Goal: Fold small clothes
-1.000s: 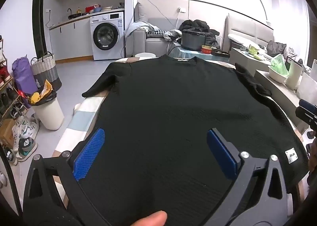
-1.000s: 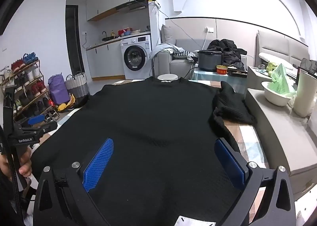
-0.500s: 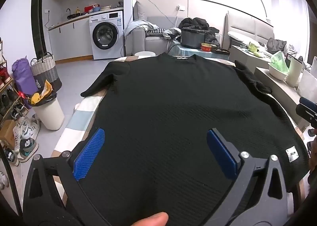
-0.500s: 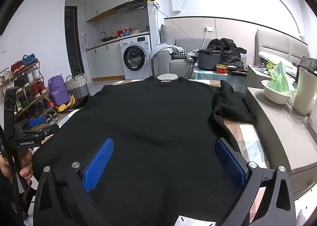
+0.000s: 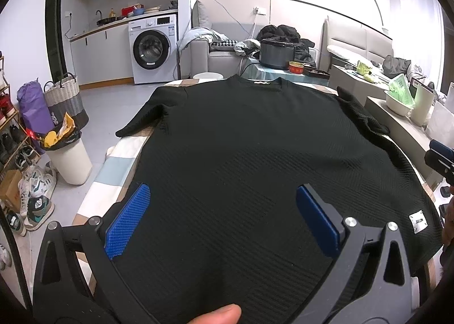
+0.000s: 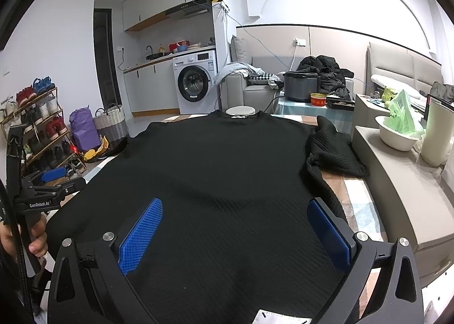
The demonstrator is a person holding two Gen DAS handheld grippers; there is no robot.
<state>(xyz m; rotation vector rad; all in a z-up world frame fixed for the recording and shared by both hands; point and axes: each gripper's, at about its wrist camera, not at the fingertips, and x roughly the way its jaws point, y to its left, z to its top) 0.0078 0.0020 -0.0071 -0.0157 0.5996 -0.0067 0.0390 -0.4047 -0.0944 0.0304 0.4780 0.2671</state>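
Note:
A black ribbed sweater lies spread flat on a checked table, collar at the far end; it also shows in the right wrist view. Its left sleeve lies out over the table's left edge. Its right sleeve is bunched at the right side. A white label sits near the hem's right corner. My left gripper is open above the sweater's near left part, holding nothing. My right gripper is open above the near right part, holding nothing.
A white bin and shoes stand on the floor at the left. A grey counter with a bowl and a white jug runs along the right. A washing machine and a sofa are beyond the table.
Both grippers stay open over the sweater. The left wrist view has shifted slightly, so the sweater sits a little differently in frame. Nothing was taken hold of.

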